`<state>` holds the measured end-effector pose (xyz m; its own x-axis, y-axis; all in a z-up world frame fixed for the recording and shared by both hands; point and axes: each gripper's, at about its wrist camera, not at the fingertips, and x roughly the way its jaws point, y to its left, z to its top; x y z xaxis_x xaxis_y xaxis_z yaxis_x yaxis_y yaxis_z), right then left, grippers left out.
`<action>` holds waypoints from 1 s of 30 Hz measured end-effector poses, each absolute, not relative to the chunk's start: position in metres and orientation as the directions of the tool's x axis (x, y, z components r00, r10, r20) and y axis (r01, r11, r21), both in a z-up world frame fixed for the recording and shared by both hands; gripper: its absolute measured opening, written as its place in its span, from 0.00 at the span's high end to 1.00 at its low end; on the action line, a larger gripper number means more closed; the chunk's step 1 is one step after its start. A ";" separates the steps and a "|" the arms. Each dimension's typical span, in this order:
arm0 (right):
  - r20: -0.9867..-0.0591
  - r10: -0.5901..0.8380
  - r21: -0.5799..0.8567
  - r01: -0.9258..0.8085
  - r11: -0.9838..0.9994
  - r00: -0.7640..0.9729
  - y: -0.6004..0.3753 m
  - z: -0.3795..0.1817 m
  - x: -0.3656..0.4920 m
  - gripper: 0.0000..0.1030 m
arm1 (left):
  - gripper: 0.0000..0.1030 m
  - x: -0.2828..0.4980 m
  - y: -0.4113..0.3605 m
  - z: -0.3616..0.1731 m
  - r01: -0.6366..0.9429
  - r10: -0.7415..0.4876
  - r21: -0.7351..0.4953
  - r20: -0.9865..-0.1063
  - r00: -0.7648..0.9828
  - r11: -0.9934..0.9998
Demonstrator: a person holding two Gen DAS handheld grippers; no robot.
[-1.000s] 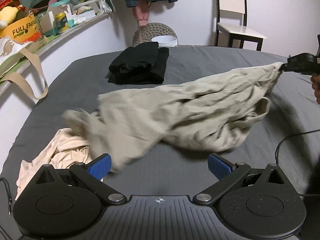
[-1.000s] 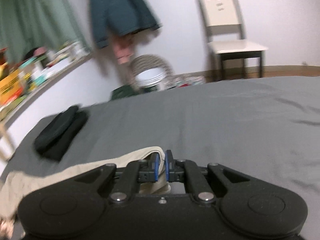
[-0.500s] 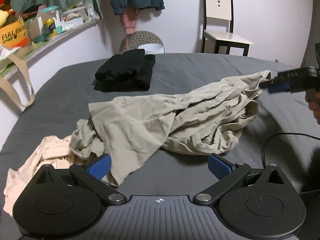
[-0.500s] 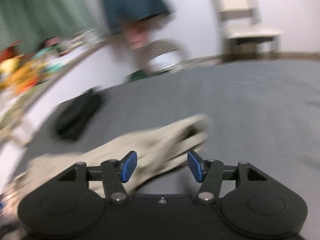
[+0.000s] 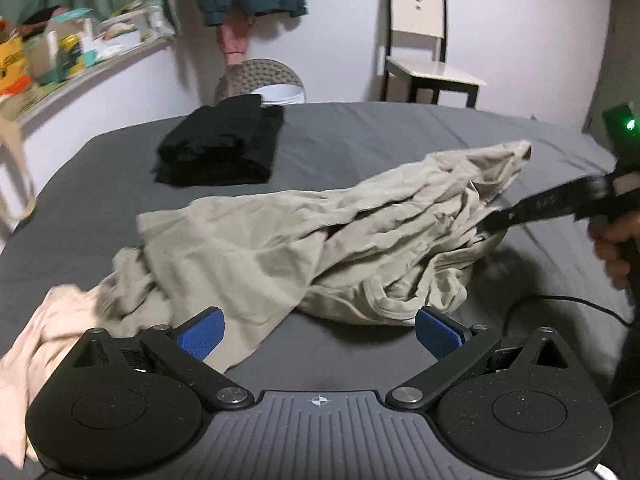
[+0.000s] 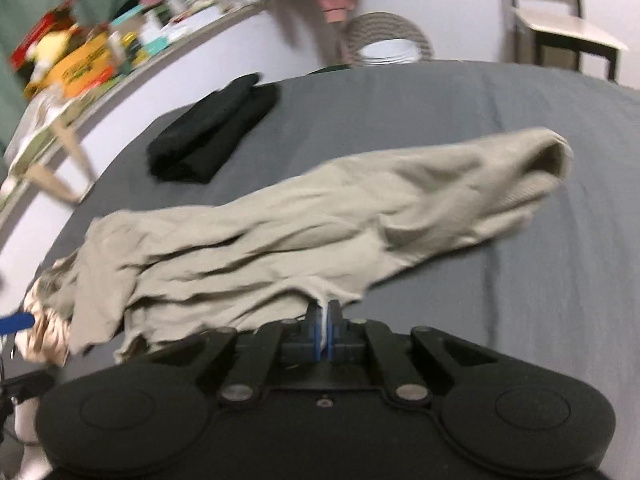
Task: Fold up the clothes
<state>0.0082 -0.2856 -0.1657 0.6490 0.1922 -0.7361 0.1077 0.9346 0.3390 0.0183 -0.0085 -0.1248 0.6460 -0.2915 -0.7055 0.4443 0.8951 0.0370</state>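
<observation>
Off to the left of the left gripper point(image 5: 318, 332), a pale peach garment point(image 5: 36, 344) lies bunched on the grey bed point(image 5: 360, 132), partly under the end of the khaki garment point(image 5: 320, 240). The left gripper hangs low over the bed with its blue pads point(image 5: 200, 332) spread wide and nothing between them; the nearest flap of the khaki garment reaches just beside its left pad. Ahead of it, the khaki garment sprawls crumpled across the middle of the bed, running up and away to the right. Farther ahead and left, a folded black garment point(image 5: 220, 148) sits well apart from the khaki one, near the far edge of the bed. Beyond that, a cluttered shelf point(image 5: 80, 64) lines the left wall and a chair point(image 5: 424, 52) stands against the back wall.

To the right of the left gripper, the right gripper point(image 5: 496, 222) comes in from the side, gripped by a hand point(image 5: 616, 248), its tip buried in the khaki folds. From its own camera, the right gripper point(image 6: 325, 330) has its jaws pressed together on a thin edge of the khaki garment point(image 6: 300, 224), which stretches ahead and to the left, blurred. A black cable point(image 5: 568, 308) trails across the bed below the hand.
</observation>
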 end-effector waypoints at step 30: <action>-0.605 -0.243 0.264 0.479 0.837 0.758 -0.399 -0.140 -0.038 0.27 | 0.00 0.001 -0.057 -0.152 0.600 -0.323 0.125 -0.748 0.580 0.790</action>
